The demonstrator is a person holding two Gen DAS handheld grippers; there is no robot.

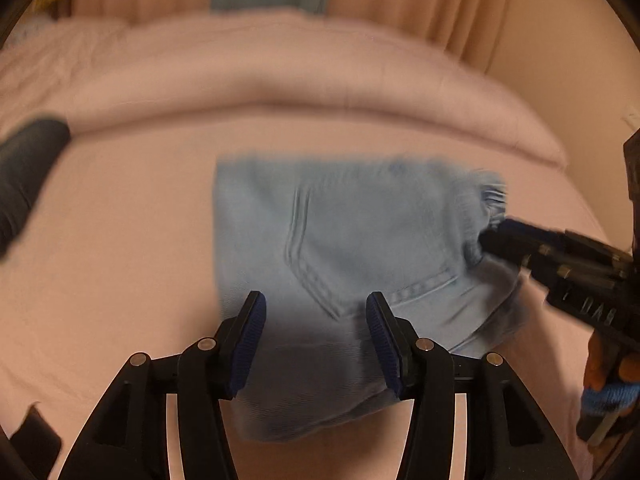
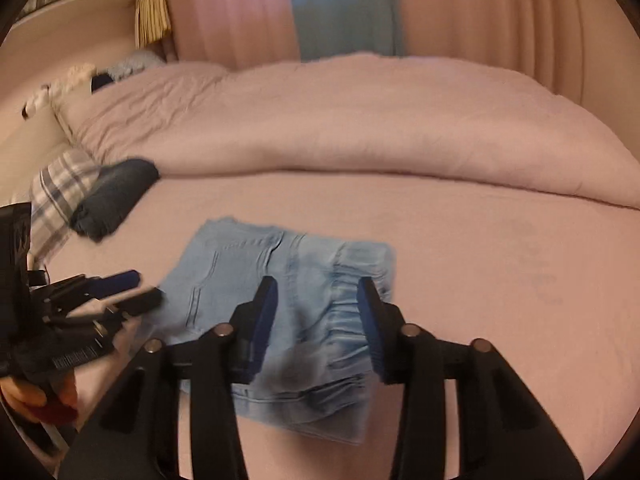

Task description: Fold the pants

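On the pink bed [image 2: 480, 280] we hold both grippers, left [image 1: 316, 308] and right [image 2: 318, 294], spread above folded light-blue pants [image 1: 340, 220].

Pink bed [image 2: 480, 248] — folded jeans [image 2: 288, 280], dark bundle [image 2: 116, 196], duvet [image 2: 320, 120].

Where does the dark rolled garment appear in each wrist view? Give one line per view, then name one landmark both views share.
Left wrist view: dark rolled garment at the far left edge, on the pink sheet, left of the folded jeans.
Right wrist view: dark rolled garment in the left half, beside a plaid pillow, above-left of the jeans.
Shared landmark: the pink duvet ridge beyond the jeans.
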